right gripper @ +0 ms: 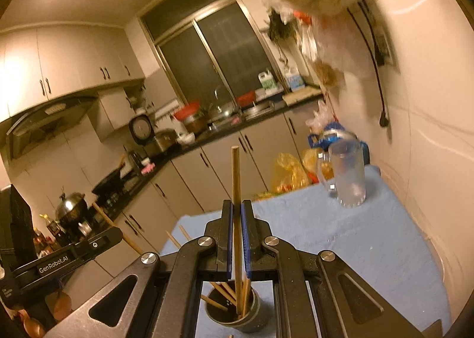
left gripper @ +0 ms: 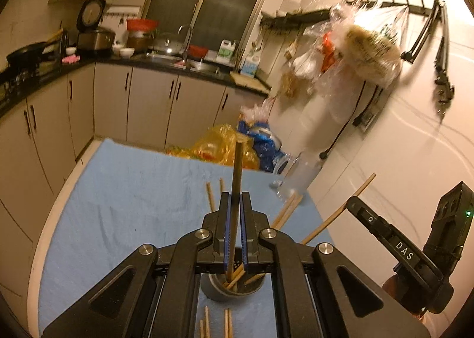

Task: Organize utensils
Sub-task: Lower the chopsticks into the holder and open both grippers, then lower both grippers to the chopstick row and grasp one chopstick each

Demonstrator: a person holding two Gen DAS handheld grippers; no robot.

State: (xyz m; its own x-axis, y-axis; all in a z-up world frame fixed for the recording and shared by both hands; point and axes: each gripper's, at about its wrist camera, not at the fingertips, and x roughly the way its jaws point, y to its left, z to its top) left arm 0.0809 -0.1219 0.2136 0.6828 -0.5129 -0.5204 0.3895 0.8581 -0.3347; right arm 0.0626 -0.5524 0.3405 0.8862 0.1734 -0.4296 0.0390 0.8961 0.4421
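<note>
My left gripper (left gripper: pixel 235 204) is shut on a dark chopstick (left gripper: pixel 237 172) that stands upright, its lower end reaching into a dark round holder cup (left gripper: pixel 219 293) below the fingers. Several wooden chopsticks (left gripper: pixel 237 277) sit in that cup. My right gripper (right gripper: pixel 236 212) is shut on a wooden chopstick (right gripper: pixel 236 175), also upright, its lower end inside the same cup (right gripper: pixel 251 320). Loose wooden chopsticks (left gripper: pixel 286 210) lie on the blue cloth (left gripper: pixel 133 196). The right gripper's body (left gripper: pixel 394 243) shows at the right of the left wrist view.
A clear glass mug (right gripper: pixel 346 175) stands at the cloth's far right corner by the wall. Yellow and blue plastic bags (left gripper: pixel 231 148) sit beyond the table's far edge. More chopsticks (left gripper: pixel 216 323) lie near the front edge. Kitchen counters and cabinets (left gripper: pixel 148 101) lie behind.
</note>
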